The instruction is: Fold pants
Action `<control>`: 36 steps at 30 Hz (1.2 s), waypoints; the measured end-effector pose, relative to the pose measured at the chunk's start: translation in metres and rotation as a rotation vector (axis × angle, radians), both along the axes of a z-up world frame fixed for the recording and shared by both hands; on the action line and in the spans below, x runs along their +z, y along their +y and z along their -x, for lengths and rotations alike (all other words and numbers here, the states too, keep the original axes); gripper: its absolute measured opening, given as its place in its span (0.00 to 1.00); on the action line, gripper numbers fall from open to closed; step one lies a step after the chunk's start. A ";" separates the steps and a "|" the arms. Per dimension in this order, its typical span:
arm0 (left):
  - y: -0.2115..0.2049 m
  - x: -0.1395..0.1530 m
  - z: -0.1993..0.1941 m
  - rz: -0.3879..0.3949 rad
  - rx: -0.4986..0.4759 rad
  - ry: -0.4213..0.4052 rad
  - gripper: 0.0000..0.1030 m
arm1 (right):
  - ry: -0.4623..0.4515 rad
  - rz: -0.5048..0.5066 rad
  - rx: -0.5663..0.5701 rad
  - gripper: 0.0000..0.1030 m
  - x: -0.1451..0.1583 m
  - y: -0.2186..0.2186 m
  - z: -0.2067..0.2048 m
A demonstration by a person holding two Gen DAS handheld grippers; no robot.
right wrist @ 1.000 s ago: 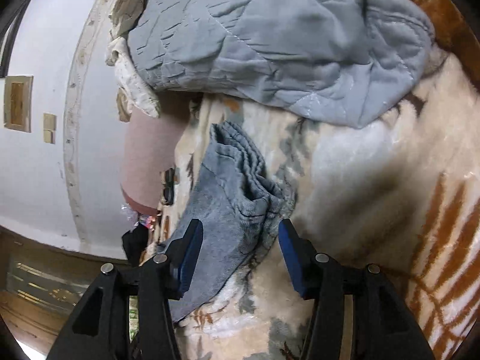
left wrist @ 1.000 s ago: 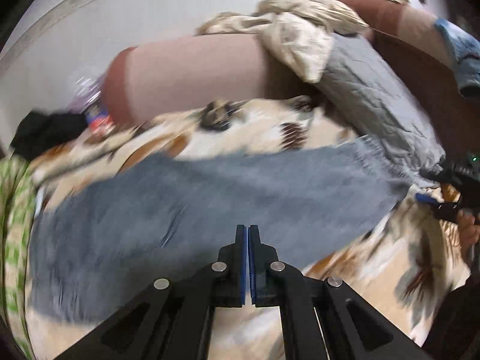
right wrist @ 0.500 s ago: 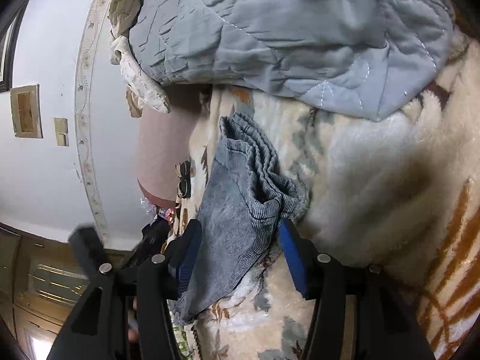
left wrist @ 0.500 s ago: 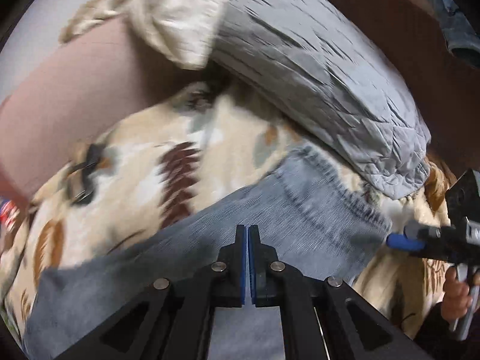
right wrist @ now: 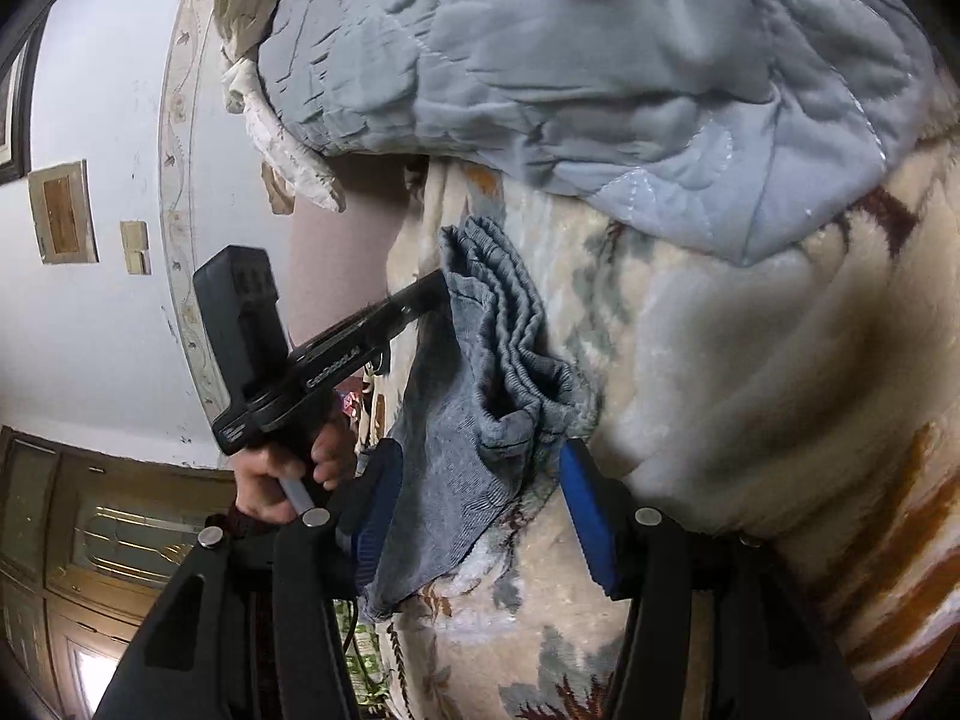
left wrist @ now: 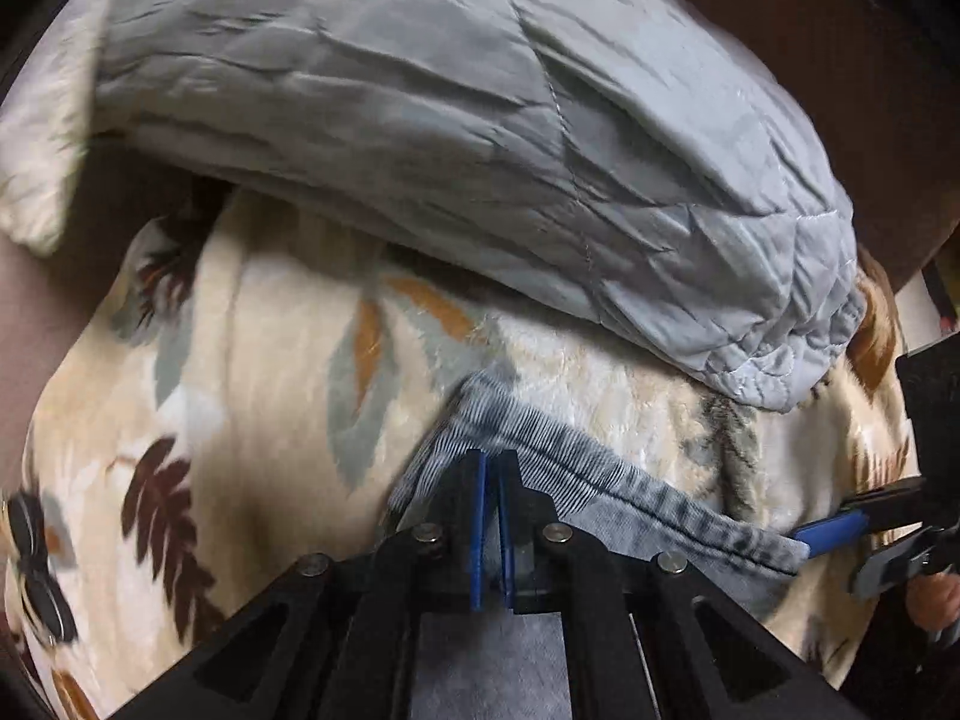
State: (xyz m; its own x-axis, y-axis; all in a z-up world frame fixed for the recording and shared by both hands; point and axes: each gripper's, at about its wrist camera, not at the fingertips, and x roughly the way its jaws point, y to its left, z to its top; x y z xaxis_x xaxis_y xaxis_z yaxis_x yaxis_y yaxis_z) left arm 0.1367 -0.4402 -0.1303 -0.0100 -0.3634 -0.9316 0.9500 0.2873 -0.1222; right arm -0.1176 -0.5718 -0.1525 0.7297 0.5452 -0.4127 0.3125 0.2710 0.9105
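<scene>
Pants [left wrist: 576, 468] now doubled, lower centre; my left tool [left wrist: 492, 468], pinching their fabric, arrived beside spread right tool [right wrist: 474, 510]; fold nearly laid.

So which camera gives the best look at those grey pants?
The right wrist view: the pants show their stacked folds and a long stretch of cloth on the blanket. The left wrist view shows only a hem edge behind its own fingers.

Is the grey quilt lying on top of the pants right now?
No, the grey quilt lies farther back on the leaf-print blanket, with bare blanket showing between it and the pants.
</scene>
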 end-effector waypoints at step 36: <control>0.006 0.003 0.007 0.049 -0.060 -0.080 0.09 | 0.011 0.053 -0.040 0.54 0.000 0.001 -0.003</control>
